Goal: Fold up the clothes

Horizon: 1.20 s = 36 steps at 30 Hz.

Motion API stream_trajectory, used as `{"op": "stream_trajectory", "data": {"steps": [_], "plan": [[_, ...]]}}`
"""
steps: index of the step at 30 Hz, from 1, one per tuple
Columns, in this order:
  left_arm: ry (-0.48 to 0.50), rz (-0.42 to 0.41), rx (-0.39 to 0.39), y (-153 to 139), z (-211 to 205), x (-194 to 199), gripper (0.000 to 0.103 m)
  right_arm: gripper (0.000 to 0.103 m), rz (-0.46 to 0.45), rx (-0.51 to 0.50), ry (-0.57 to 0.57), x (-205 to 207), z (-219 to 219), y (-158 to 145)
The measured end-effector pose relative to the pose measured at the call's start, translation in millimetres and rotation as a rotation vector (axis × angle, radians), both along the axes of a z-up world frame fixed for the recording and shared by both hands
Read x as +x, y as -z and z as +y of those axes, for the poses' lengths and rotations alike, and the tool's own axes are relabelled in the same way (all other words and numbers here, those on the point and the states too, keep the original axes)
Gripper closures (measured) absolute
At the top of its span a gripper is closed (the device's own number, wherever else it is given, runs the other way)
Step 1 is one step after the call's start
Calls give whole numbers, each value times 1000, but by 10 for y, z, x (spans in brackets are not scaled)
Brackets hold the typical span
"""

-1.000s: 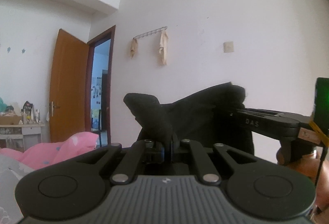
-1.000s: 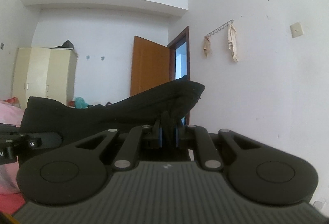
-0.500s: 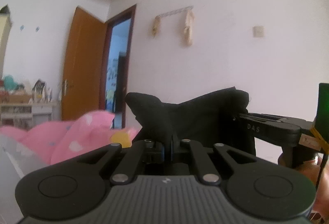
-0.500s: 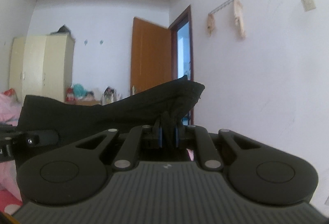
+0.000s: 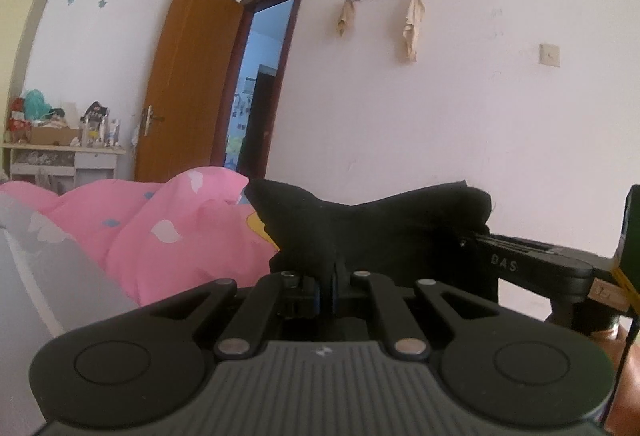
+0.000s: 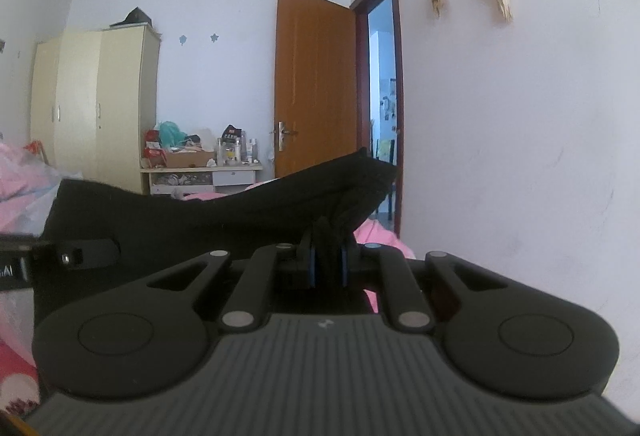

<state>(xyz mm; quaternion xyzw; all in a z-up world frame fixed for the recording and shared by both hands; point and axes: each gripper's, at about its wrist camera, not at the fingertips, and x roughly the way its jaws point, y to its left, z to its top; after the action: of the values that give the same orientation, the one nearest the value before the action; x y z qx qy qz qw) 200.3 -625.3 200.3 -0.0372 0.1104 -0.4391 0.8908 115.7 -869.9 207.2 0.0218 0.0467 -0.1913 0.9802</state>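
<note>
- Black garment (image 5: pixel 360 220) held up in the air, stretched between both tools, above a pink quilt (image 5: pixel 168 228).
- Left tool (image 5: pixel 334 286) — clamped on one bunched corner of it.
- Right tool (image 6: pixel 328 260) — clamped on the other corner, thick folds between its blue pads.
- Behind: white wall, open brown door (image 6: pixel 314 84), yellow wardrobe (image 6: pixel 96 104).

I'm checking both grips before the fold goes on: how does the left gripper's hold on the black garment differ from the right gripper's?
The left gripper pinches a thin bit of the black garment, its fingers almost together; the right gripper clamps a thicker bunched wad, its blue-edged fingers set further apart. Cloth rises to a peak above the left gripper, while at the right gripper it fans out in pleats. Both are shut on the same garment, stretched between them.
</note>
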Motion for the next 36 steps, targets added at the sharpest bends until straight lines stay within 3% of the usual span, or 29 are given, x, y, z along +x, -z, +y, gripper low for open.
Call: {"op": "stream_trajectory", "data": {"steps": [6,12,17,21,25,29,33,36], "plan": [[24,-30,-45,-241,240,-250,98,94,-39,-38,-10,-192,136,-102],[100,-99,-76,-685,706,-902,98,94,-150,-64,-28,-1117,540,-380],[151,-122,-101,-1007,1380,-1584,98,94,-205,-16,-52,-1857,996,-655],[152,-89,-101,-1060,2074,-1999,98,94,-203,39,-111,-2291,1464,-782],[136,0,-112,-829,2894,-2273,98,94,-170,89,-193,-2540,2083,-675],[84,103,-121,-333,3734,-2418,98,94,-108,159,-290,-2609,2705,-369],[-78,256,-111,426,4528,-2385,98,93,12,219,-403,-2343,3348,111],[-237,374,-97,1056,5047,-2201,98,93,146,287,-512,-1868,3894,627]]}}
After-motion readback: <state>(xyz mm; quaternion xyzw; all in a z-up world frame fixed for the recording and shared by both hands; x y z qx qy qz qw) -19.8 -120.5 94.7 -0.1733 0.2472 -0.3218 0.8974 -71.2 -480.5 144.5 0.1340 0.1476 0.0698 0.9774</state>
